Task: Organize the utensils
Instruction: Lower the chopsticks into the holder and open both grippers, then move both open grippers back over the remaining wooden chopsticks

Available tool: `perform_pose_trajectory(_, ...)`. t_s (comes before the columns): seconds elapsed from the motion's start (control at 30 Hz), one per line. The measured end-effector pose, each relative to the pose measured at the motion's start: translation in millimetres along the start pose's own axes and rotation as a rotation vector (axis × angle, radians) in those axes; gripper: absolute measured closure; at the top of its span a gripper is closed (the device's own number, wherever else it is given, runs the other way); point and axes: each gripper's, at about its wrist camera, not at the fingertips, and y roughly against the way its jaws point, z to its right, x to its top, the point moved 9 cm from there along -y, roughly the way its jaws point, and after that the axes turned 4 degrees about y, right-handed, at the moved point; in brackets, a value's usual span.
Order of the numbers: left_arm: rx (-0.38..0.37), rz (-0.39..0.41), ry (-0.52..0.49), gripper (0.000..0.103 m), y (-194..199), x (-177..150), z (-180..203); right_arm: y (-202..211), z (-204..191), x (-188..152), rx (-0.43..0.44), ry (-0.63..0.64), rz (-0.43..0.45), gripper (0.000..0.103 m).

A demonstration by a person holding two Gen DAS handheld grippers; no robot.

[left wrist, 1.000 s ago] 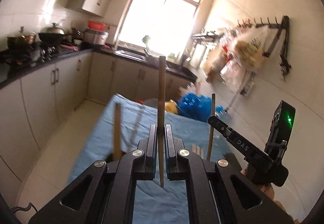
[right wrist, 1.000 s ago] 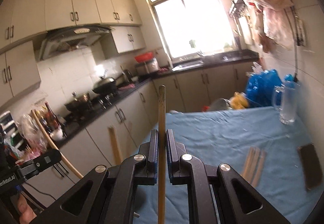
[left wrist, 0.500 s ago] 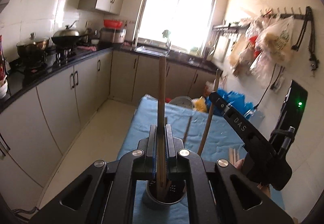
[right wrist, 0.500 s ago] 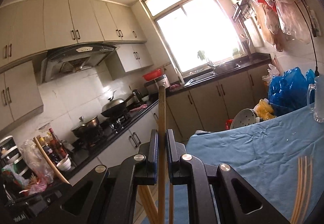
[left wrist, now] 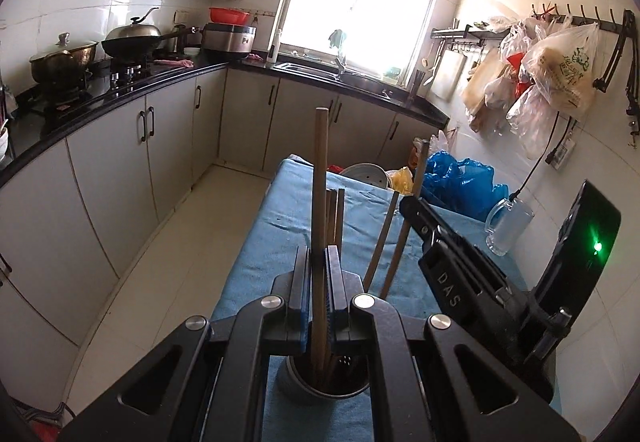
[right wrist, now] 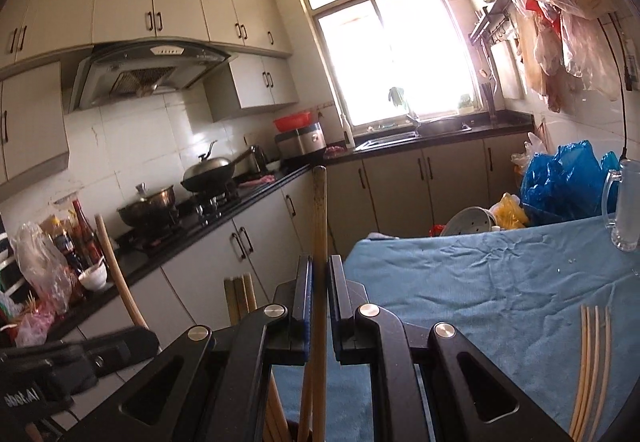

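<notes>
My left gripper [left wrist: 319, 254] is shut on an upright brown chopstick [left wrist: 319, 170]. Its lower end reaches into a grey metal utensil holder [left wrist: 292, 386] directly under the jaws, which holds several other chopsticks [left wrist: 339, 214]. My right gripper [right wrist: 319, 262] is shut on a second brown chopstick [right wrist: 319, 210], also upright. In the left wrist view that right gripper [left wrist: 416, 208] sits just right of the holder, its chopstick [left wrist: 414, 182] slanting down toward the rim. Several pale chopsticks [right wrist: 592, 358] lie loose on the blue cloth.
The holder stands on a table under a blue cloth [left wrist: 276, 226], near its front edge. A glass mug [left wrist: 506, 226] and a blue plastic bag [left wrist: 460, 178] are at the far right. Cabinets and a stove counter [left wrist: 120, 90] run along the left, across a tiled floor.
Both grippers have come down and toward the near end of the table. The holder has come into view under the left gripper, and the left chopstick's tip now sits inside it.
</notes>
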Motion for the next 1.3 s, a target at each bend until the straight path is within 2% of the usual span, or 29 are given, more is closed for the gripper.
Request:
perform_pose_trajectory(0.1, 0.015, 0.011, 0.004, 0.097, 5.3, -1.0, -1.4, 1.7, 2.8, -4.7, -0.001, -0.011, -0.012, 0.092)
perform_pose_trajectory(0.13, 0.021, 0.016, 0.004, 0.097, 8.2, -1.3, -1.9, 3.1, 3.5, -4.6, -0.004, -0.013, -0.011, 0.084)
perform_pose_trajectory(0.17, 0.026, 0.022, 0.005, 0.097, 11.5, -1.5, -2.5, 5.6, 4.5, -3.9, -0.004, -0.015, -0.008, 0.071)
perform_pose_trajectory(0.23, 0.031, 0.031, 0.009, 0.096, 17.3, -1.9, -3.4, 12.2, 5.9, -1.4, -0.006, -0.020, 0.005, 0.059)
perform_pose_trajectory(0.3, 0.039, 0.039, 0.016, 0.093, 24.6, -2.9, -5.1, 19.0, 6.3, 1.8, -0.012, -0.017, 0.015, 0.058)
perform_pose_trajectory(0.43, 0.047, 0.065, 0.034, 0.074, 39.1, -5.3, -9.6, 34.4, 12.1, 3.8, -0.021, -0.016, 0.018, 0.052)
perform_pose_trajectory(0.57, 0.043, 0.079, 0.051, 0.072, 51.7, -11.0, -8.7, 51.6, 27.3, -0.9, -0.051, -0.031, 0.009, 0.044)
perform_pose_trajectory(0.7, 0.020, 0.065, 0.067, 0.070, 58.8, -23.0, 0.3, 67.5, 46.0, -9.5, -0.089, -0.040, -0.012, 0.041)
perform_pose_trajectory(0.87, -0.017, 0.036, 0.036, 0.069, 59.9, -40.4, 27.7, 91.3, 76.7, -26.7, -0.142, -0.037, -0.043, 0.038)
perform_pose_trajectory(1.1, -0.086, -0.070, -0.021, 0.065, 36.1, -78.0, 79.2, 131.2, 158.2, -54.7, -0.277, -0.117, -0.098, 0.037)
perform_pose_trajectory(1.3, -0.099, -0.174, -0.075, 0.065, 0.9, -115.2, 117.8, 159.3, 229.9, -86.4, -0.366, -0.230, -0.175, 0.037)
